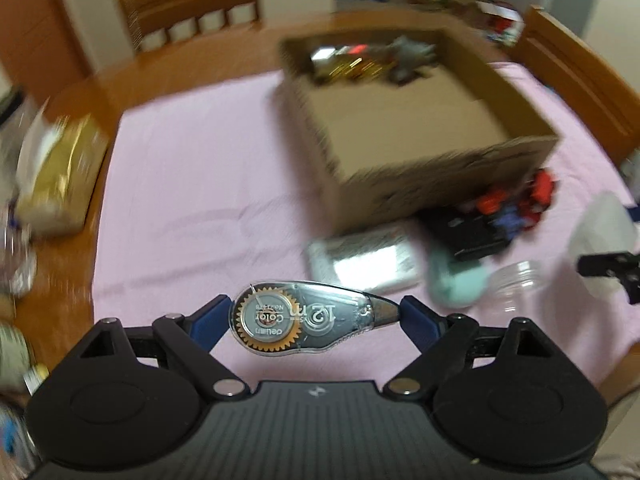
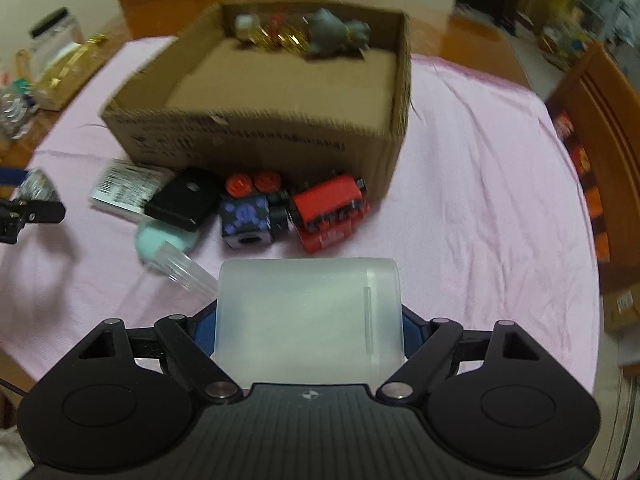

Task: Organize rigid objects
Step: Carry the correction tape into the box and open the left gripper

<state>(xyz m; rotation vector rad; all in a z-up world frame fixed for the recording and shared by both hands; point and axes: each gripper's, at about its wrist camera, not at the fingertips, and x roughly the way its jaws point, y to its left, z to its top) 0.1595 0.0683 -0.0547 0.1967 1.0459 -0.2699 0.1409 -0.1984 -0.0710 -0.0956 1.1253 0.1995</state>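
In the left wrist view my left gripper (image 1: 314, 314) is shut on a clear correction tape dispenser (image 1: 296, 322) with a gold gear, and its blue pads press on both ends. It hangs above the pink cloth (image 1: 200, 184). In the right wrist view my right gripper (image 2: 308, 320) is shut on a translucent white plastic box (image 2: 304, 300), which hides most of both pads. An open cardboard box (image 2: 256, 140) stands ahead on the cloth, with a grey toy (image 2: 336, 34) and gold items (image 2: 280, 38) at its far wall.
In front of the cardboard box lie a silver packet (image 2: 120, 188), a black case (image 2: 182, 200), a mint object (image 2: 160, 240), a clear jar (image 2: 188, 272), a blue cube (image 2: 248, 220) and a red toy (image 2: 328, 212). Wooden chairs (image 1: 188, 12) ring the table. Clutter sits at the left edge (image 1: 60, 176).
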